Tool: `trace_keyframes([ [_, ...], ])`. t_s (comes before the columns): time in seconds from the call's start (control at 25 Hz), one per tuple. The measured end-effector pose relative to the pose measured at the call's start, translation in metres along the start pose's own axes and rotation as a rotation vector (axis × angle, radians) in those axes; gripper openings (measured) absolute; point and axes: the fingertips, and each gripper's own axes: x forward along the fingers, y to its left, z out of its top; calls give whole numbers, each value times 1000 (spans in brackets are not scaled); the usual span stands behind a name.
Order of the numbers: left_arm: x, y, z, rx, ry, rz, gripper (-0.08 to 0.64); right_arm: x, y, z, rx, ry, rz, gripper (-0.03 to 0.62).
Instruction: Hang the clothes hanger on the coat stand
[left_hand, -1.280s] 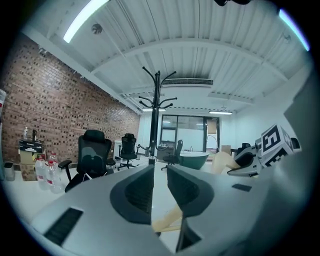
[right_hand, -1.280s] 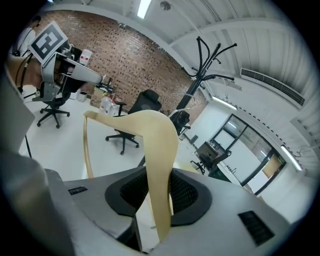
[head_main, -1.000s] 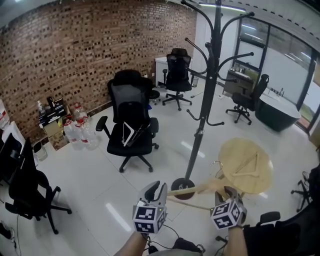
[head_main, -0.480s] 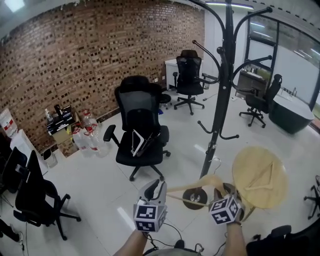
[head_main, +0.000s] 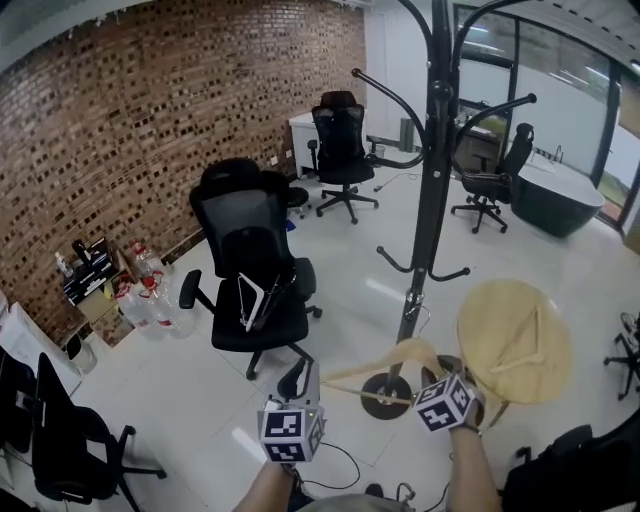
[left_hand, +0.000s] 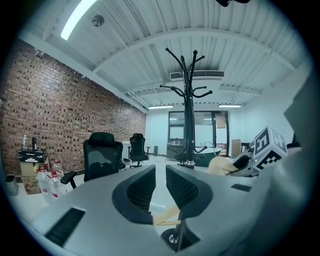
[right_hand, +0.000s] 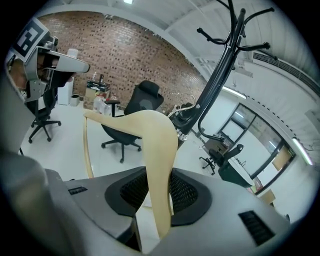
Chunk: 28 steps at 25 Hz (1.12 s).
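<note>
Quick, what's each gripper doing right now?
Left gripper: jaws nearly together, tip of the hanger between them; grip cannot be told.
Right gripper: closed on the hanger.

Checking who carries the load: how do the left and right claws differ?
The right claw is shut on the pale wooden clothes hanger; the left claw stands narrowly apart, wood showing low in its gap, grip unclear. The right claw's gap is wider than the left claw's. Both are grey and face the black coat stand.
</note>
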Motion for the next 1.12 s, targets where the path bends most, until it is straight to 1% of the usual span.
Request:
trace_keyframes([
  [0.12,30,57,5,3,8,-75,81,31,26,29,49,73,-33,98],
  [0.28,51,115,32,9,-7,-190,80,44,47,64,117,157,-105,98],
  [0.4,60,150,30,19,-7,-230,81,55,65,75,164,186,-144,98],
  [0.48,67,162,26,9,-5,-241,81,61,70,80,171,195,-154,98],
  [0.64,80,156,31,10,-14,-245,80,74,63,80,162,200,-151,98],
  [0.8,88,130,41,24,-12,-244,81,91,50,66,146,196,-115,98],
  [0.92,93,115,48,35,-21,-214,81,100,38,55,115,206,-100,98],
  [1.12,105,97,53,53,-5,-188,81,118,15,48,116,205,-78,98],
])
